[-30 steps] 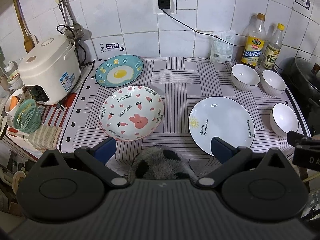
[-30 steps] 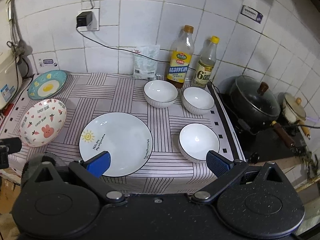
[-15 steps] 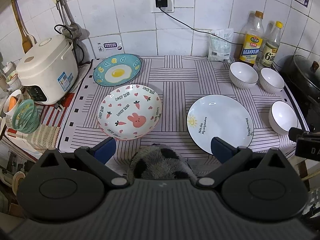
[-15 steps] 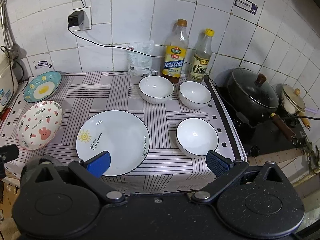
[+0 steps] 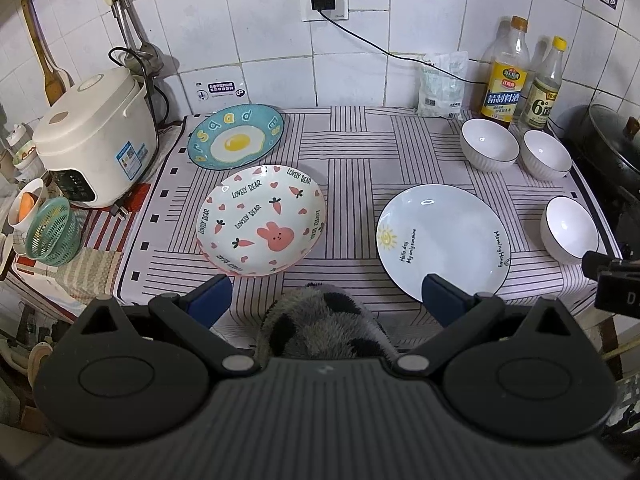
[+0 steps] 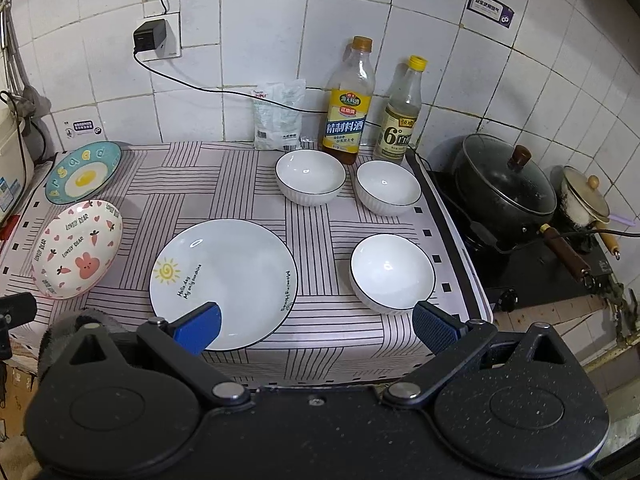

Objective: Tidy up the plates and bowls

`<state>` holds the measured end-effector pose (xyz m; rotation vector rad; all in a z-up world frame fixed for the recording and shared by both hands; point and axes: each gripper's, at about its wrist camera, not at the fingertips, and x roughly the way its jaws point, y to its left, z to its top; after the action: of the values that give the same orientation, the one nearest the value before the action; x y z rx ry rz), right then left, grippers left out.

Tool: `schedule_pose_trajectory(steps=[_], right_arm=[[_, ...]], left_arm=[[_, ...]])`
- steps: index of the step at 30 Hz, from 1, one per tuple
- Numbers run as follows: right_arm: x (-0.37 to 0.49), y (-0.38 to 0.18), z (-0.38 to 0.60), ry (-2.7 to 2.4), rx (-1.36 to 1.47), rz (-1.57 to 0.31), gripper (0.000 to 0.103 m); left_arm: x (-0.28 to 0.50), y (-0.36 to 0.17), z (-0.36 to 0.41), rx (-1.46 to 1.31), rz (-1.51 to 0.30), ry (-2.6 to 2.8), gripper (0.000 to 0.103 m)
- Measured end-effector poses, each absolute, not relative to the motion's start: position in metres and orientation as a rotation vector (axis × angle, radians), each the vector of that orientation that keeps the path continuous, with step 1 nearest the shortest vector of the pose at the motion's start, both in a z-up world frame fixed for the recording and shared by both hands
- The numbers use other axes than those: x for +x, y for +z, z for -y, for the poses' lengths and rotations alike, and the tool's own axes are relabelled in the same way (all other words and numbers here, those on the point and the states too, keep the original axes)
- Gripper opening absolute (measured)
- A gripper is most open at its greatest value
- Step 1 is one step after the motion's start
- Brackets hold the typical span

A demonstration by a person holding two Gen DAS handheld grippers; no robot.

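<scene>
Crockery lay unsorted on the striped cloth (image 5: 352, 148). From the left wrist, the left gripper (image 5: 326, 296) hung with jaws apart and empty: rabbit bowl (image 5: 262, 220) just ahead of the left jaw, egg plate (image 5: 236, 136) beyond it, sun plate (image 5: 444, 240) ahead of the right jaw.

From the right wrist, the right gripper (image 6: 316, 326) was likewise spread and empty, its left jaw over the sun plate's near rim, nearest white bowl (image 6: 392, 272) just ahead of the right jaw, two more bowls (image 6: 310, 176) (image 6: 388, 188) beyond. Nothing was stacked; all sorting apparently remained.
</scene>
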<state>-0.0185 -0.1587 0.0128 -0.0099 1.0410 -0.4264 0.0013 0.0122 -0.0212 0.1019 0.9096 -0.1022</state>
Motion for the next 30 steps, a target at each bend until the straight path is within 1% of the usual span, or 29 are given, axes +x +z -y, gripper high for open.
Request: schedule_pose_trajectory(steps=[13, 19, 24, 30], right_arm=[[-0.018, 0.011, 0.163, -0.436, 0.001, -1.051, 0.103], [-0.019, 0.01, 0.165, -0.437, 0.003, -1.044, 0.103], [-0.029, 0.015, 0.163, -0.398, -0.049, -0.941, 0.103], [-0.034, 0.001, 0.172, -0.316, -0.171, -0.727, 0.103]], left_arm=[[0.002, -0.026, -0.002, 0.184, -0.923, -0.058, 0.103], [0.003, -0.028, 0.001, 0.176, -0.944, -0.076, 0.103], [0.008, -0.028, 0.006, 0.177, -0.95, -0.095, 0.103], [0.028, -0.042, 0.018, 0.183, -0.953, -0.145, 0.103]])
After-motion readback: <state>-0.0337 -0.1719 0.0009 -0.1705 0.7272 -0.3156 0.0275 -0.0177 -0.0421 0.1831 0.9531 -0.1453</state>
